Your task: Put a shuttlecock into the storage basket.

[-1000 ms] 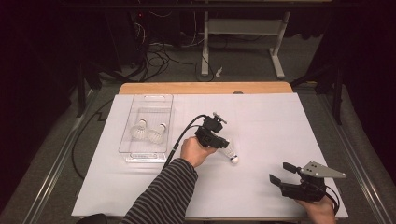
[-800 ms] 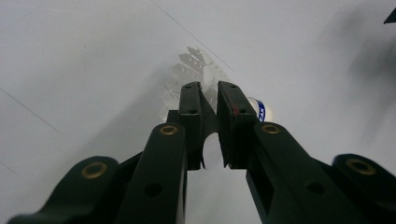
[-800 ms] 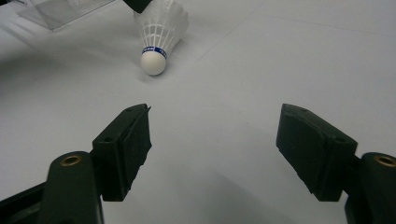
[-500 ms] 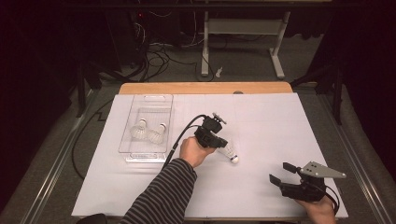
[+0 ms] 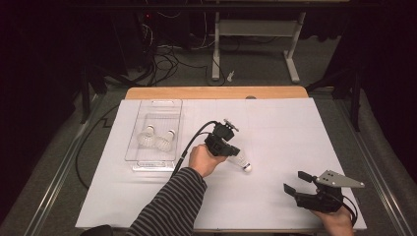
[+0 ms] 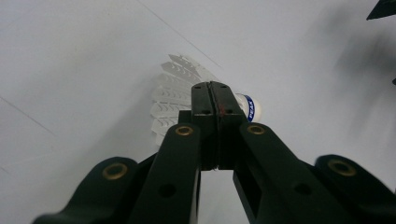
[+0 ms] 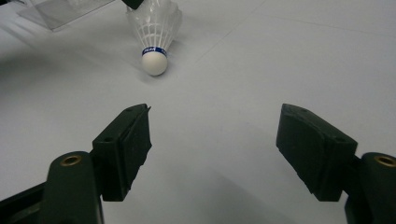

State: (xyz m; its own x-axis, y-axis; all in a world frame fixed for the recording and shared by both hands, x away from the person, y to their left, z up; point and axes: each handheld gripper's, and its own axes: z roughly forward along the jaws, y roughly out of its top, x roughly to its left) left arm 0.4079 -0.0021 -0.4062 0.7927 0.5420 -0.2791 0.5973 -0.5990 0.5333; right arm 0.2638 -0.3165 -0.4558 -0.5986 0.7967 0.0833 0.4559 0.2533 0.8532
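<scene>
Nearest first: right claw (image 5: pixel 294 181) parked low on the white worktop (image 5: pixel 295 128), jaws spread wide, nothing between them, only bare sheet. Straight ahead of those open jaws in the right gripper view, well apart, the shuttlecock (image 7: pixel 154 28), cork end pointing back this way, blue band showing.

Farther out, left claw (image 5: pixel 235 151) right on top of that shuttlecock (image 5: pixel 242 162). Jaws just been closing, and now pressed tight together in the left gripper view, no gap left between the pads (image 6: pixel 205 100). Feather skirt fanned out just past the tips and to one side, cork peeking out on the other. Looks like a nip on the thin feather edge, though the pinch point itself sits hidden behind the tips. Shuttlecock apparently not lifted yet, lying on the sheet under the left claw.

Beyond the left claw, off to its side, the clear tray (image 5: pixel 153 105), with two shuttlecocks (image 5: pixel 146 136) already lying inside, side by side.

So, by the look of it: two in, one to go. Grip taken or nearly taken; lift, carry across to the tray and release all to come.
</scene>
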